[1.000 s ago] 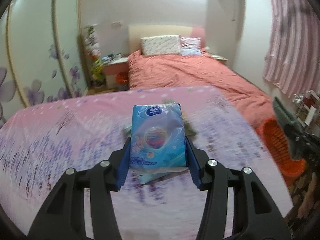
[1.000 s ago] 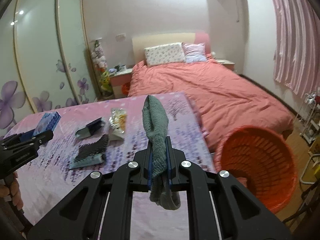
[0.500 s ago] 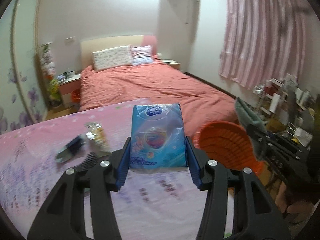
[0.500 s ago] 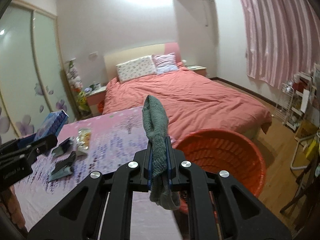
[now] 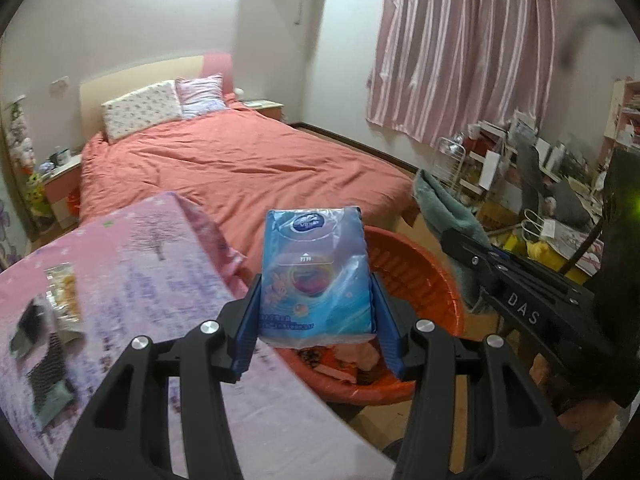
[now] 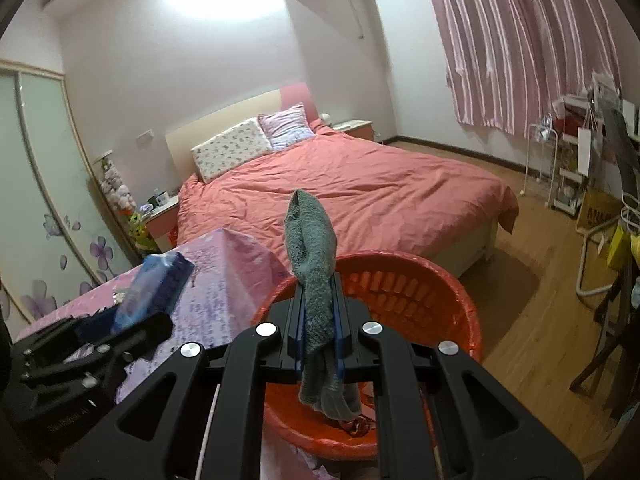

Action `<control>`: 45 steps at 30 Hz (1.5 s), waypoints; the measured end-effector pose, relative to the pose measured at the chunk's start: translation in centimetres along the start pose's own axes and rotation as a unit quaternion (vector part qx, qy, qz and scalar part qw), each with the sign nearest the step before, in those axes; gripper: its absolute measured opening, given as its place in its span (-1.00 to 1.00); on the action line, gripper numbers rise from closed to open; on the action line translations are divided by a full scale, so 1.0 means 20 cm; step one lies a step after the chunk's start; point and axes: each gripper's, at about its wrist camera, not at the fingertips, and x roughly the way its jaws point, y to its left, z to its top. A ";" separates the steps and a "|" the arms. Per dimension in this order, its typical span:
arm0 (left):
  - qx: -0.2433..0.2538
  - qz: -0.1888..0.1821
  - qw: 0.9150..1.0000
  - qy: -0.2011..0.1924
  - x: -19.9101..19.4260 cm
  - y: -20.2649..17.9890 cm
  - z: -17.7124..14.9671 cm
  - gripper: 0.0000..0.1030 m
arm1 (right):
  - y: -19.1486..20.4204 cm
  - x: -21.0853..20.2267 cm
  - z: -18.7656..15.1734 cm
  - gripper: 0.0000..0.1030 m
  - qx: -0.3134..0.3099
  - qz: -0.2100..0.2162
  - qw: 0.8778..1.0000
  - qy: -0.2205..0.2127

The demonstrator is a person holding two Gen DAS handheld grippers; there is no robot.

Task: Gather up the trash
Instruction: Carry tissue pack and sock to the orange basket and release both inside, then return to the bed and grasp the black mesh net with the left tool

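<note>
The left gripper is clamping a blue tissue pack upright above the orange basket. The right gripper is pinching a grey-green cloth over that basket's near rim. Beyond, a coral bed is filling the room.

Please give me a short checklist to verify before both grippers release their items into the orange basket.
1. Left gripper holds the blue tissue pack firmly: ok.
2. Right gripper holds the grey sock firmly: ok.
3. Sock hangs over the orange basket: ok.
4. Tissue pack is over the basket opening: cannot tell; it seems near the rim beside the table.
5. Basket has room: ok, only a few scraps at the bottom.
6. Grippers are apart from each other: ok.
</note>
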 end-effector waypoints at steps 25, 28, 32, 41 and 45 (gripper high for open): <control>-0.049 0.121 0.989 0.065 0.12 0.47 -0.27 0.54 | -0.02 0.16 -0.16 0.31 -0.002 -0.016 0.998 0.067; -0.065 0.145 0.985 0.066 0.05 0.60 -0.32 0.55 | 0.06 0.17 -0.18 0.32 -0.019 -0.009 0.997 0.075; -0.098 0.195 0.974 0.063 -0.08 0.84 -0.39 0.55 | 0.19 0.17 -0.22 0.32 -0.051 -0.003 0.995 0.081; -0.221 0.239 0.942 0.085 -0.18 1.37 -0.50 0.40 | 0.49 0.20 -0.34 0.32 -0.114 0.025 0.987 0.106; -0.251 0.224 0.935 0.107 -0.13 1.47 -0.53 0.17 | 0.60 0.21 -0.39 0.32 -0.137 0.033 0.983 0.117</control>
